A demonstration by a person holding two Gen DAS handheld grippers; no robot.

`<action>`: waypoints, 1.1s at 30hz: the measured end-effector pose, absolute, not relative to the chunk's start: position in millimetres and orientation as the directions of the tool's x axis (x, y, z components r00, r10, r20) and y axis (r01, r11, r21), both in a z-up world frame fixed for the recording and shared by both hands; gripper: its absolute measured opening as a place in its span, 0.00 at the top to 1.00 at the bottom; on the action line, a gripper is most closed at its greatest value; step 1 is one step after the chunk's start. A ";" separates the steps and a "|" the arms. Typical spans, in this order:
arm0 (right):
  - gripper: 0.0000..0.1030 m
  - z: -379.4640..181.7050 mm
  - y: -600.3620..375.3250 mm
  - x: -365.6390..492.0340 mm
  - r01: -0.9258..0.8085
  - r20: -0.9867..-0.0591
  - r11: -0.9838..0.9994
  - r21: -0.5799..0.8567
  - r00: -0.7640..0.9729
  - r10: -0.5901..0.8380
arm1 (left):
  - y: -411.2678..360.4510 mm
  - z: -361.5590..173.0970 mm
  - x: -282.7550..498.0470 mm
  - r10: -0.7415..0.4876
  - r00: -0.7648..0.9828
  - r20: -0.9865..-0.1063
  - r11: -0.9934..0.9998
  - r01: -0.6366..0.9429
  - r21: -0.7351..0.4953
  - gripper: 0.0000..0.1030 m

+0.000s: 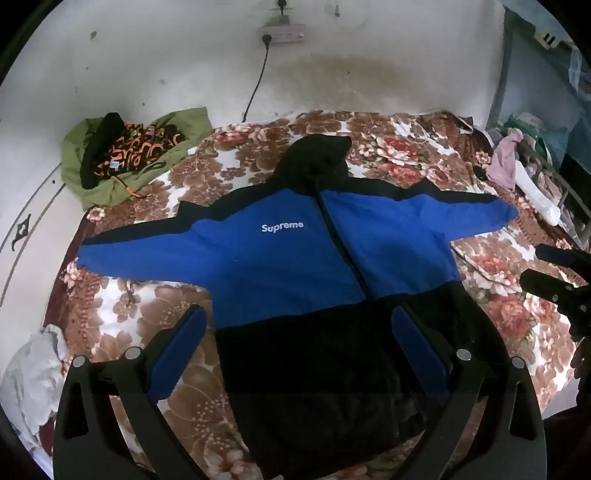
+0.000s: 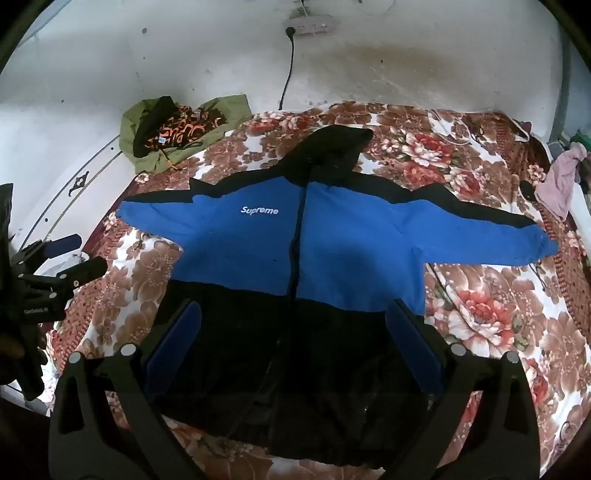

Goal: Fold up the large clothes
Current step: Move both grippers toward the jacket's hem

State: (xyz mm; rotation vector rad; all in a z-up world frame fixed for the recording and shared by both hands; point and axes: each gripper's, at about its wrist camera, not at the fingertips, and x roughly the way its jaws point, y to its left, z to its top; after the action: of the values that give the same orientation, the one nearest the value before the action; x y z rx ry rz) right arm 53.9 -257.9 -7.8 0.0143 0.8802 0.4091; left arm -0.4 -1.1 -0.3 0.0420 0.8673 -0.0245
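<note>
A blue and black hooded jacket point(image 1: 280, 258) with white "Supreme" lettering lies flat, front up and zipped, on a floral bedspread point(image 1: 155, 306). Both sleeves are spread out sideways and the hood points to the wall. My left gripper point(image 1: 299, 321) is open and empty, held above the jacket's black hem. The jacket also shows in the right wrist view point(image 2: 332, 251). My right gripper point(image 2: 295, 314) is open and empty above the black lower part. Each gripper shows at the edge of the other's view: the right one point(image 1: 543, 266) and the left one point(image 2: 77, 254).
A green jacket with a black and orange garment point(image 1: 125, 158) is heaped at the bed's far left corner. A white cloth point(image 1: 33, 373) lies at the near left. Pink and white clothes point(image 1: 513, 162) hang at the far right. A power strip point(image 1: 282, 34) with a cable is on the wall.
</note>
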 end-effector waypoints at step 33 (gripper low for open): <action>0.04 -1.9 -244.8 45.2 -0.372 -0.759 0.919 0.131 0.558 0.335 | 18.2 7.9 -12.4 0.088 0.668 -0.739 0.996 -0.048 0.075 0.05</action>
State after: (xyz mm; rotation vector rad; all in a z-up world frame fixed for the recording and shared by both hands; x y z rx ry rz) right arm 45.2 -244.8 -1.9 -0.0461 0.8851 0.4171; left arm -12.4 18.2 7.9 0.0505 0.8353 0.0768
